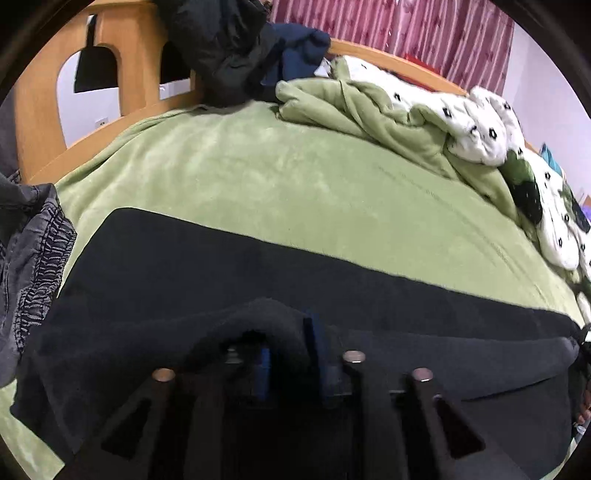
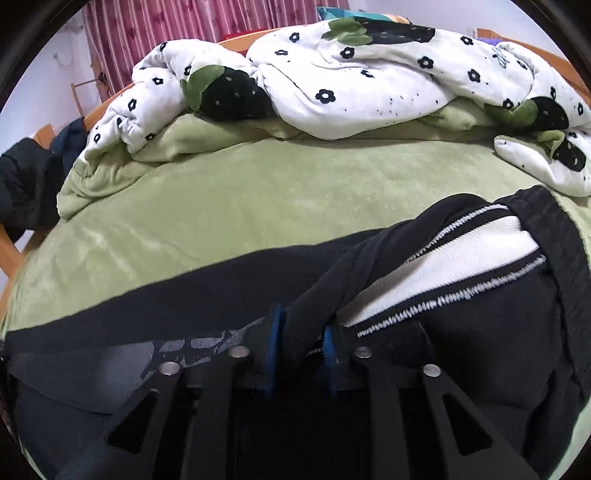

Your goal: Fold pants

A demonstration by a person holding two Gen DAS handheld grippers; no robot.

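Black pants [image 1: 229, 266] lie stretched across a green bed sheet [image 1: 258, 166]. My left gripper [image 1: 288, 354] is shut on a raised fold of the pants near the leg end, with cloth draped over its blue pads. In the right wrist view my right gripper [image 2: 301, 347] is shut on the pants [image 2: 498, 332] at the waistband edge. The waist end shows a white pocket lining [image 2: 461, 251] and white zigzag stitching.
A white flower-print quilt [image 2: 351, 74] with a green blanket is bunched along the far side of the bed. Grey jeans [image 1: 29, 258] lie at the left. Dark clothes [image 1: 229, 48] hang on the wooden bed frame [image 1: 140, 55]. A pink curtain [image 1: 406, 26] is behind.
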